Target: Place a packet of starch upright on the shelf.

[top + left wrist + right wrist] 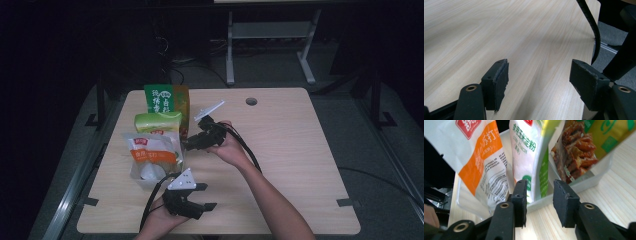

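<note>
Presently, working left to right: three food packets stand in a clear plastic bin point(141, 181) at the left side of the pale wooden table point(295, 150). The bin's long axis runs from my edge of the table toward the far edge, and the packets stand in a row along it, which keeps them upright and their top edges reachable.

Nearest me is the white packet with an orange band point(150, 150), leaning slightly. Behind it stands the white-and-light-green corn starch packet point(157, 121), and farthest back the dark green and yellow snack bag point(167, 98). In the right gripper view the same packets read orange-banded point(477, 157), corn starch point(529, 152) and snack bag point(584, 147), all upright with long axes vertical and their printed faces turned toward my right gripper.

My left gripper point(200, 196) rests low near the front table edge, just beside the bin's near end. Its jaws stand wide apart with bare table between them; it holds nothing. I judge it parked clear of the work.

My right gripper point(187, 143) points leftward at the bin's side wall point(584, 181). Its jaws are partly open, a narrow gap, gripping nothing, lined up on the corn starch packet's lower edge. I judge that packet the intended pick.
</note>
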